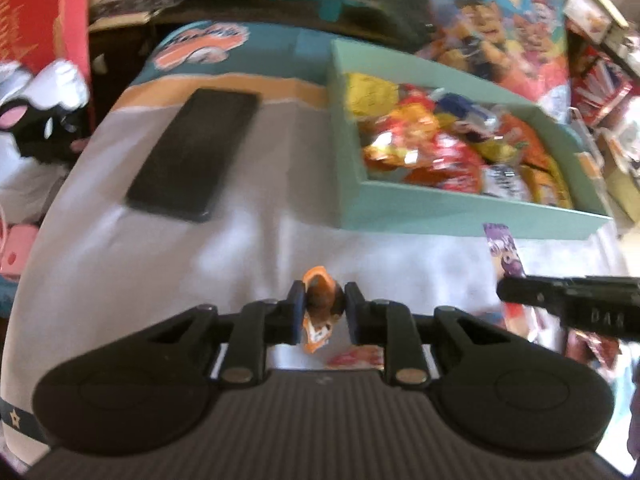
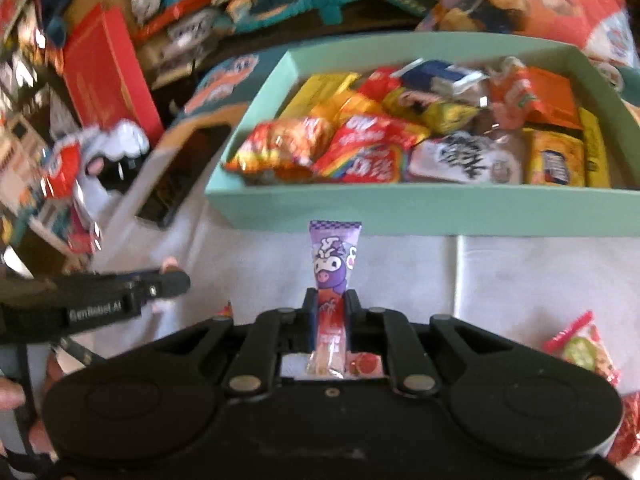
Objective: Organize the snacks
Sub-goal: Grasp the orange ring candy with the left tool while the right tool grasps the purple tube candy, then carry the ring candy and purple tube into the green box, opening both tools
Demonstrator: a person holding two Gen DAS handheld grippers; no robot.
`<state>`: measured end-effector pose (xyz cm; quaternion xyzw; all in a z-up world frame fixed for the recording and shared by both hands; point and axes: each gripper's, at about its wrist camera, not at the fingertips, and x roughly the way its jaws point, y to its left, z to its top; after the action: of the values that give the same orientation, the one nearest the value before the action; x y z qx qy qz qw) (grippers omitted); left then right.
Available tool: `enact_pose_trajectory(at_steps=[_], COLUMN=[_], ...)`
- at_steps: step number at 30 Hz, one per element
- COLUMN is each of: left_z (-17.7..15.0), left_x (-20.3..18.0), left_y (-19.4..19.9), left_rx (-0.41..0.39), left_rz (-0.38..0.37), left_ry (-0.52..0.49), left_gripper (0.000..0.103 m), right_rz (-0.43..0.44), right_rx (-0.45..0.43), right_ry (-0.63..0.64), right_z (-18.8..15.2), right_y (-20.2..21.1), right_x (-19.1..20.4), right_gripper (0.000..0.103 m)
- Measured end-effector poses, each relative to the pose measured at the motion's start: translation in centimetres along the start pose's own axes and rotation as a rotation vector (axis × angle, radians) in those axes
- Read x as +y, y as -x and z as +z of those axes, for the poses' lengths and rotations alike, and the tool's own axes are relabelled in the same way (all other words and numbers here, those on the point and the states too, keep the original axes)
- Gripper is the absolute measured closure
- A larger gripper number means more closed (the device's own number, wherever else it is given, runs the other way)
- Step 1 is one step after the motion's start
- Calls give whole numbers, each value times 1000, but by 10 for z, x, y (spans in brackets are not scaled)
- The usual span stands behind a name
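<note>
My left gripper (image 1: pixel 323 307) is shut on a small orange-and-brown snack packet (image 1: pixel 320 304), held just above the white cloth. My right gripper (image 2: pixel 331 306) is shut on a long purple snack stick (image 2: pixel 334 256) with a cartoon face; its printed end points toward the box. That same purple stick (image 1: pixel 505 250) shows at the right of the left wrist view, beside the right gripper's black arm (image 1: pixel 568 298). A mint-green box (image 2: pixel 400 210) full of bright snack bags lies ahead. In the left wrist view the box (image 1: pixel 440 212) is up to the right.
A black phone-like slab (image 1: pixel 196 152) lies on the cloth left of the box. Loose packets rest at the right (image 2: pixel 580 350) and below the left fingers (image 1: pixel 354 358). A red carton (image 2: pixel 108 76), a plush toy (image 1: pixel 44 116) and cluttered shelves ring the surface.
</note>
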<state>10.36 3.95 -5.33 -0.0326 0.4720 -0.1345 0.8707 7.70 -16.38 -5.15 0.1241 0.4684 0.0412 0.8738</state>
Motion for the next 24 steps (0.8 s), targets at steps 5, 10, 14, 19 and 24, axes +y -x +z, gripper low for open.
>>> enact_pose_trajectory(at_steps=[5,10,14,19,24], left_z=[19,50,78,107,118], left_x=[-31,-64,-89,-123,-146], left_y=[12,8,-4,-30,-52], left_rx=[-34,-60,-74,-65,-47], left_rz=[-64,-98,-113,-125,-129], left_ry=[-48,-92,-128,-167,-204], left_gripper=[83,83,83,83,83], right_rz=[24,4,-19,-33,-44], right_rx=[-60,-138,-191,-211,-204], right_ry=[-70,-125,-184,-266,-301], right_z=[9,29,52,77,91], right_y=[25,45,52,41,25], right_x=[-23,-53,-85,-118,-141], right_gripper=[91,91,91,91,91])
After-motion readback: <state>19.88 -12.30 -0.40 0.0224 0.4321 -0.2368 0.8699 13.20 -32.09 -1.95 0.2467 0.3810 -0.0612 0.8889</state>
